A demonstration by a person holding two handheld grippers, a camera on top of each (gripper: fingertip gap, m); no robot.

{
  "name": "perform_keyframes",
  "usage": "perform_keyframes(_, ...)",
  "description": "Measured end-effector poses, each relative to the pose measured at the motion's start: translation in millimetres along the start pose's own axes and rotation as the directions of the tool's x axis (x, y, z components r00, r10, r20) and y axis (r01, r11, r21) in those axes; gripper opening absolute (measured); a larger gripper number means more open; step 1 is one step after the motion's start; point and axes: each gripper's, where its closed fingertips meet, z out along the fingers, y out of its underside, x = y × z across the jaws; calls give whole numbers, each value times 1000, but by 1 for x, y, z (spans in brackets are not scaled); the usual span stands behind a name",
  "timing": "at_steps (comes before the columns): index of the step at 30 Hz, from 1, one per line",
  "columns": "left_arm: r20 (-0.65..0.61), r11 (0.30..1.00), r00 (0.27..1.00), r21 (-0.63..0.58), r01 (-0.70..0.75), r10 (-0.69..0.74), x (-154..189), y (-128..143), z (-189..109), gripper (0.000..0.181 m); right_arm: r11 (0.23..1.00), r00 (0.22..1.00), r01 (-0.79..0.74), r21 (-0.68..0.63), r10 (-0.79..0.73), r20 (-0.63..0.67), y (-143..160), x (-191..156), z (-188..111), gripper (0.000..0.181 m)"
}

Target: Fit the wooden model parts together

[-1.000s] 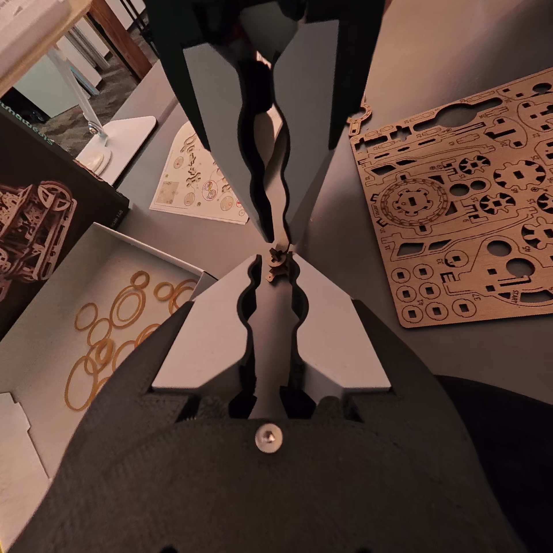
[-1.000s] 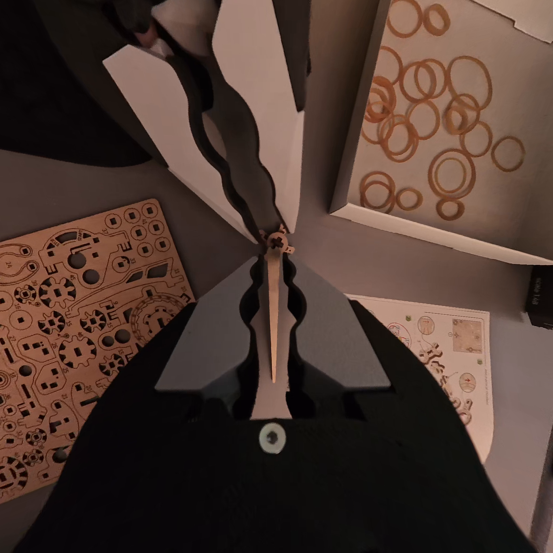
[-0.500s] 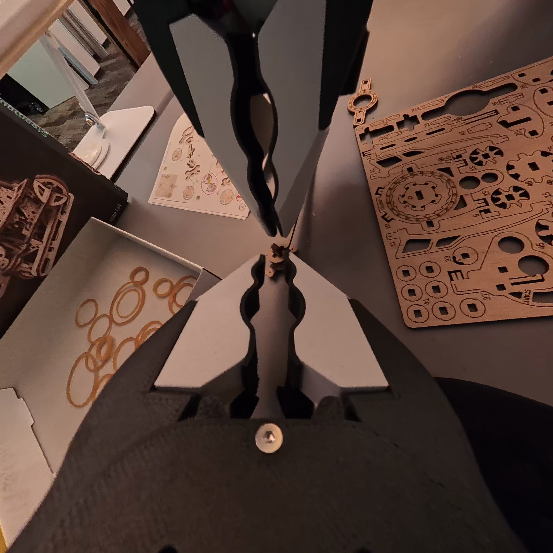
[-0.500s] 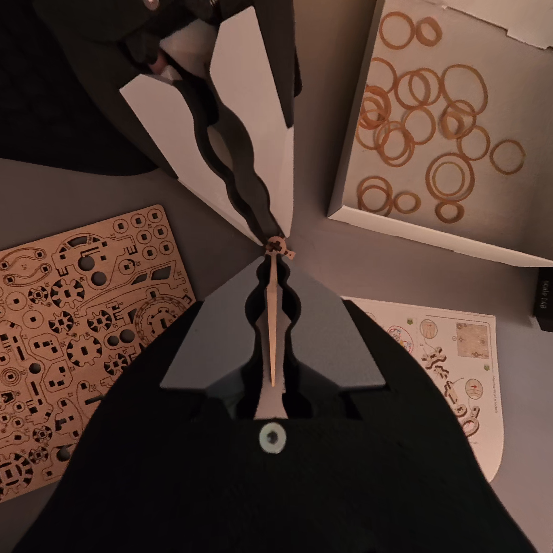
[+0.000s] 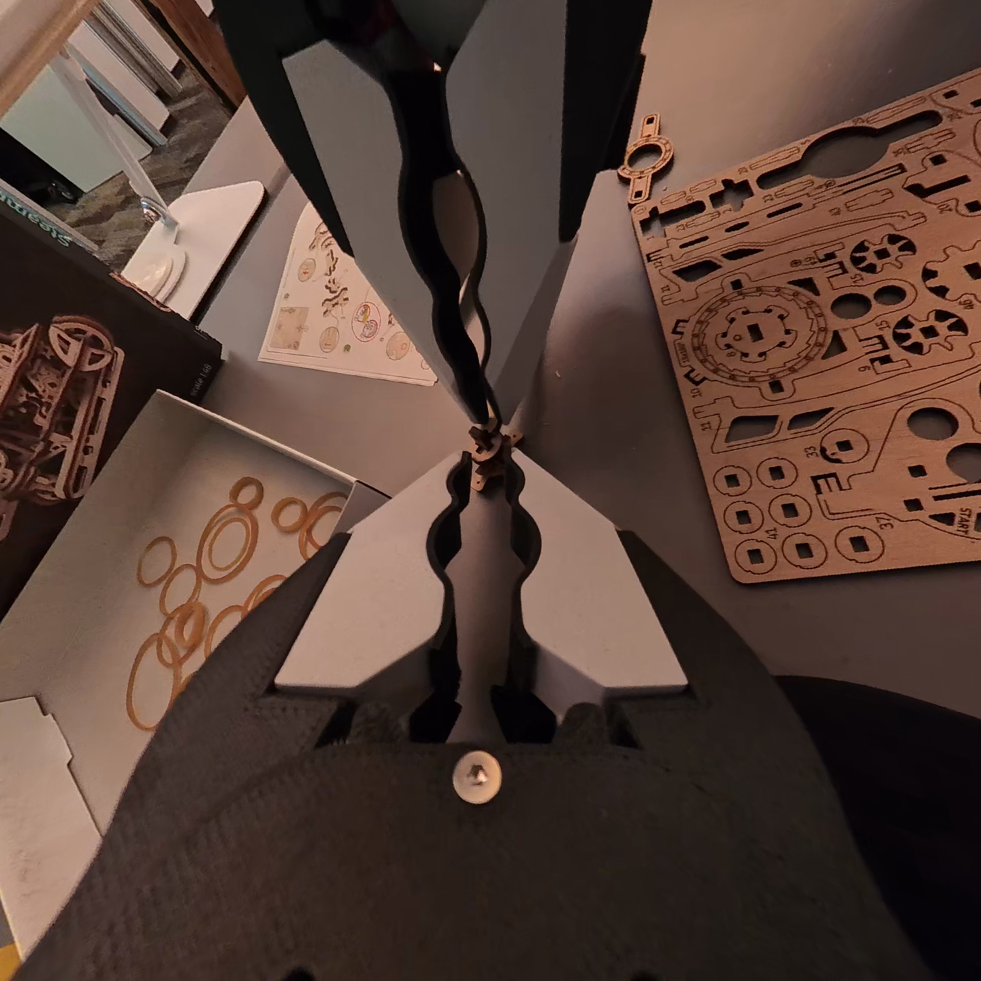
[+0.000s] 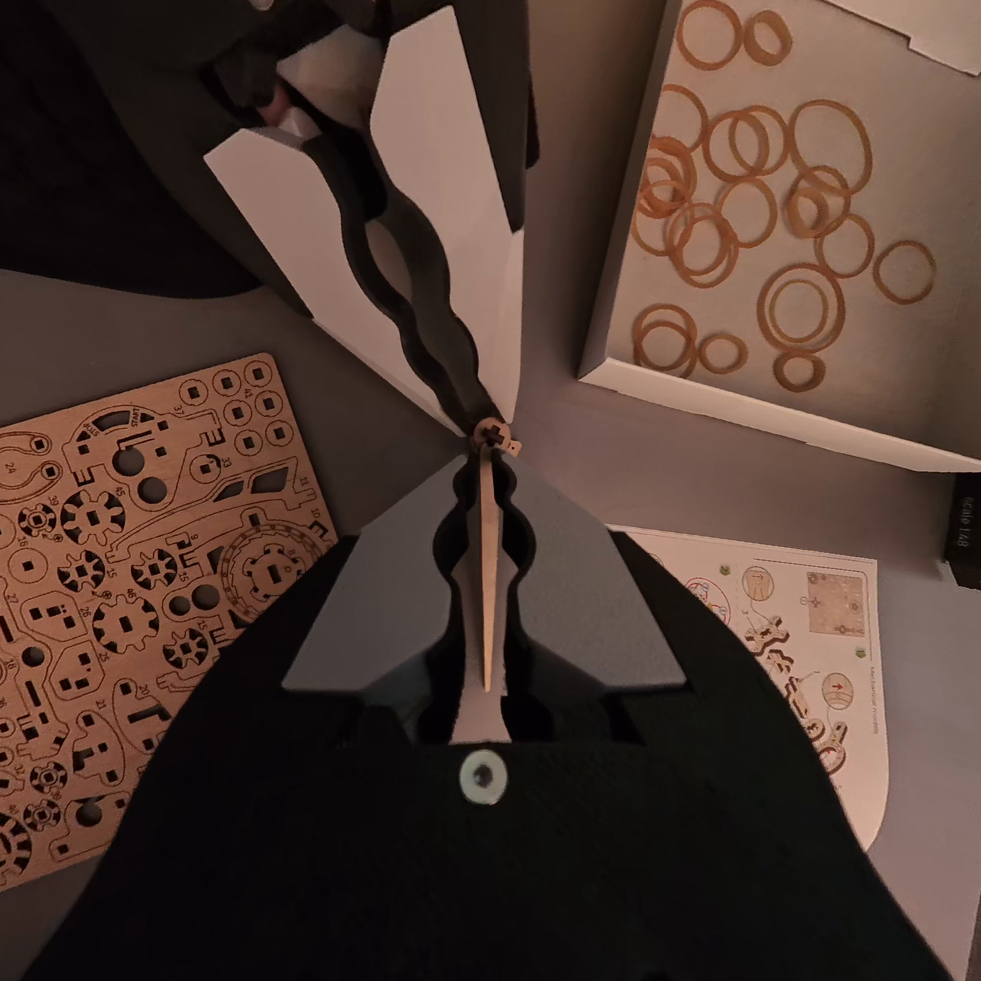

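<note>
Two tools pinch flat, notched wooden pieces.

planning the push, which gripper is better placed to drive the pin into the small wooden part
Right, probably. The right gripper is shut on the wooden pin, which lies along its fingers with its tip at the small wooden part. The left gripper is pinching that part, so it can brace.

Grey table with plywood sheet, box tray, leaflet.
</note>
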Motion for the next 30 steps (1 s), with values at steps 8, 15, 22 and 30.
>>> perform_keyframes(8,4,1000,1000,6,-4,4,0,-1,-1,9,1000,1000,-20,15,19,22,0,0,0,4)
perform_keyframes(15,21,999,1000,42,15,-16,-4,-5,-4,8,997,999,-45,59,45,3,-4,6,-5,0)
perform_keyframes(22,19,999,1000,30,-9,9,-1,-3,-4,9,996,998,-66,58,65,26,-1,5,-3,0)
perform_keyframes(30,16,1000,1000,24,4,-4,-2,-2,-4,5,993,997,-67,97,62,54,-9,2,0,1)
